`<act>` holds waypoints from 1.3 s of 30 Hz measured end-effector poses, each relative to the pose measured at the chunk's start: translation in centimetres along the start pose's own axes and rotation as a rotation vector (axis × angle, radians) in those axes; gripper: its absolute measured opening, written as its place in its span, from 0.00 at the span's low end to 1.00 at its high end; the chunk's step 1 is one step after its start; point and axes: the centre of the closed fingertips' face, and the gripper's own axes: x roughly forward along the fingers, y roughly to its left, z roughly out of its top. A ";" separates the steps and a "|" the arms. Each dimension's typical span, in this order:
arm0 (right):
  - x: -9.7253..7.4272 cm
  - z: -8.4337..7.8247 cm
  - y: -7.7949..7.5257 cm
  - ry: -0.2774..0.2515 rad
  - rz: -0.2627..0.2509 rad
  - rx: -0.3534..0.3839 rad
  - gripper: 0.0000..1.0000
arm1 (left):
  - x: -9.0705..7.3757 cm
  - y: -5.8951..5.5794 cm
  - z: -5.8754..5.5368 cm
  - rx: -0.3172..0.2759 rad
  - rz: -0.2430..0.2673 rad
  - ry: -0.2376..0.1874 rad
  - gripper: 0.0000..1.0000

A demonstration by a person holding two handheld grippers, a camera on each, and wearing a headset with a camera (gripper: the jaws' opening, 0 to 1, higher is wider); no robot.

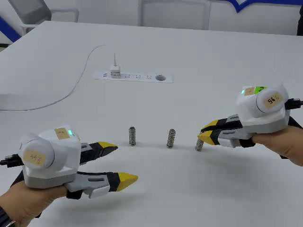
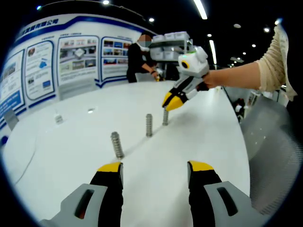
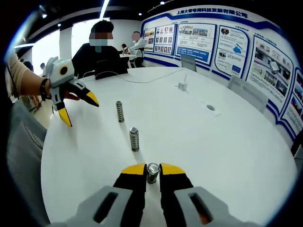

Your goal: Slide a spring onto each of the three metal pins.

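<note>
White tabletop (image 1: 156, 198) lies under both tools, and on it three springs stand upright in a row, each apart from the next: the left spring (image 1: 132, 135), the middle spring (image 1: 171, 138) and the right spring (image 1: 199, 144).

My right gripper (image 1: 200, 133) reaches in from the right end of the row. Its two yellow-tipped jaws are clenched on the upper end of the right spring. In the right gripper view I see the coil's shiny round top sitting squarely between the two tips, and it looks pressed by both. The other two springs line up beyond it. In the head view the lower coils of that spring show just under the tips, with its foot on the table.

My left gripper (image 1: 126, 163) hangs low over the table at the left end of the row, jaws spread wide over bare surface, gripping nothing. The left spring stands ahead of it, past the far tip and a little to the right, near but clear of it. In the left gripper view that spring rises just beyond the left-hand jaw's tip, not touching, and the right gripper shows farther along the row, down on the last spring.

Well behind the row a white power strip (image 1: 133, 75) lies flat with a plug (image 1: 115, 71) in it, and a thin cable (image 1: 80, 81) curves off to the left.
</note>
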 end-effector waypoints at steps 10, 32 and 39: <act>0.5 -0.6 -0.1 0.014 -0.005 0.000 0.12 | 0.0 0.1 0.0 0.000 0.001 0.000 0.56; 0.0 -0.8 -0.4 -0.007 -0.025 0.018 0.26 | 0.1 0.2 0.0 -0.003 0.008 -0.001 0.57; -0.6 -1.0 0.2 -0.022 -0.018 0.028 0.33 | 0.1 0.2 0.2 -0.005 0.012 -0.004 0.59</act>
